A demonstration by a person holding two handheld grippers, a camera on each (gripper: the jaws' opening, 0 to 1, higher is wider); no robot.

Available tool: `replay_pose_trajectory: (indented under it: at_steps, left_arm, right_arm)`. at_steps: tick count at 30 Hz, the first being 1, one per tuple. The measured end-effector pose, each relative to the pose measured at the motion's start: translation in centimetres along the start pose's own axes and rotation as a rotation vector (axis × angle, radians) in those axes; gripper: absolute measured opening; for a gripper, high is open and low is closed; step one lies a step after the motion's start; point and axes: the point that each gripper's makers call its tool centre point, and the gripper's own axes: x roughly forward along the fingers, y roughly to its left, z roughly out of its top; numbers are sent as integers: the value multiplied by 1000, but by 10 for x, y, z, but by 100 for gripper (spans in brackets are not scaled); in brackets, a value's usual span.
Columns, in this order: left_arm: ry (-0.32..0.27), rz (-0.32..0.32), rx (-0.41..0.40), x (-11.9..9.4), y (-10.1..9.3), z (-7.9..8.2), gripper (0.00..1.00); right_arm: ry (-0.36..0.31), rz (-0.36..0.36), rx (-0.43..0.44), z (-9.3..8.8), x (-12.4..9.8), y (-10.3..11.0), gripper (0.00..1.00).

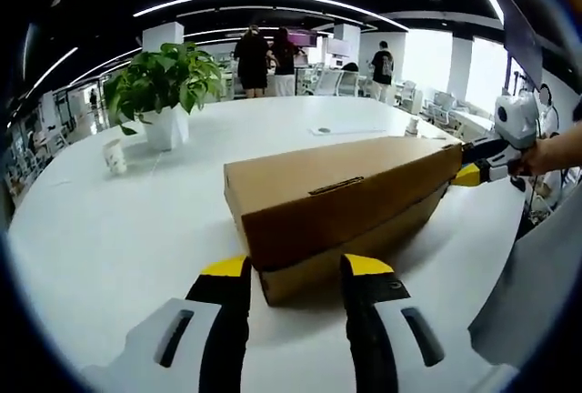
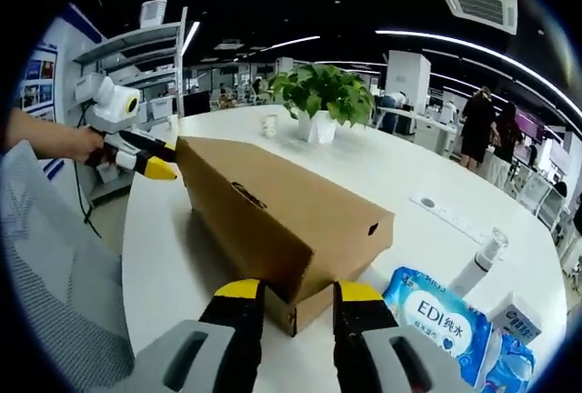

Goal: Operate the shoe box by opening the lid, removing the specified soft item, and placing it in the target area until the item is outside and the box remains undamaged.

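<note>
Hiding its contents under a closed lid, the long brown cardboard shoe box (image 1: 341, 206) lies on the round white table (image 1: 109, 229); the soft item inside cannot be seen; whether the lid is lifted at all is hard to tell. In the left gripper view the left gripper (image 1: 297, 277) stands with yellow-tipped jaws parted wide either side of the box's near end, just beside it; contact cannot be judged. The box's long axis runs away from these jaws toward the right gripper (image 1: 468, 173) at the far end, held by a hand (image 1: 546, 156) cut off at the edge. In the right gripper view the right gripper (image 2: 296, 297) likewise straddles its near corner, jaws spread, nothing clamped; right of them lie a blue tissue pack (image 2: 436, 316) and a white spray bottle (image 2: 480, 263); beyond stands a potted green plant (image 2: 318, 102).
</note>
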Motion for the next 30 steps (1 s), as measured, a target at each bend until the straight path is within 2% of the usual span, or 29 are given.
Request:
replay_pose_trajectory:
  at_steps: [30]
  left_arm:
    - [38, -5, -25, 8, 1, -17, 39]
  right_arm:
    - [39, 11, 8, -15, 11, 2, 30]
